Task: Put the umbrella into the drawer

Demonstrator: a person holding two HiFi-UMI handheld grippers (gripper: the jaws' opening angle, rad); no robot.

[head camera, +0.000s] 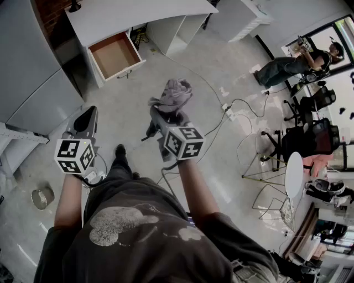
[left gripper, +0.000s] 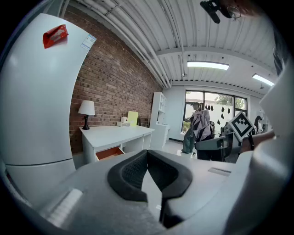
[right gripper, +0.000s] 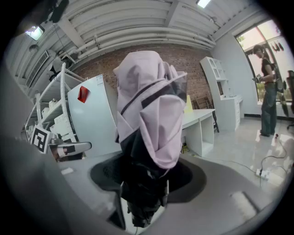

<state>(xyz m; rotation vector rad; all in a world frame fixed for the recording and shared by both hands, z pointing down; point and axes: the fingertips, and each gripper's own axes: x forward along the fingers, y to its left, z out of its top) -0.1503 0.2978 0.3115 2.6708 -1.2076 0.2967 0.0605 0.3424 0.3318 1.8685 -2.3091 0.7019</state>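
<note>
The person's grey shirt [head camera: 138, 226] fills the bottom of the head view, both forearms reaching forward from it; ahead of the right one, the right gripper [head camera: 161, 115] has its jaws closed on the dark lower end of the folded umbrella [head camera: 173, 93], whose lilac fabric stands up and away from the pads, its long axis running on from the jaws; the right gripper view shows the same clamp, dark base pinched between the pads and loose cloth bunched above. The left gripper [head camera: 86, 117] carries nothing, its tips meeting; it hangs beside the right one, apart from the umbrella. The drawer [head camera: 95, 62] stands pulled open under the white desk [head camera: 127, 16], ahead and to the left of the umbrella, well apart; carrying it there looks like the right hand's job, the umbrella tipped to lie lengthwise.
</note>
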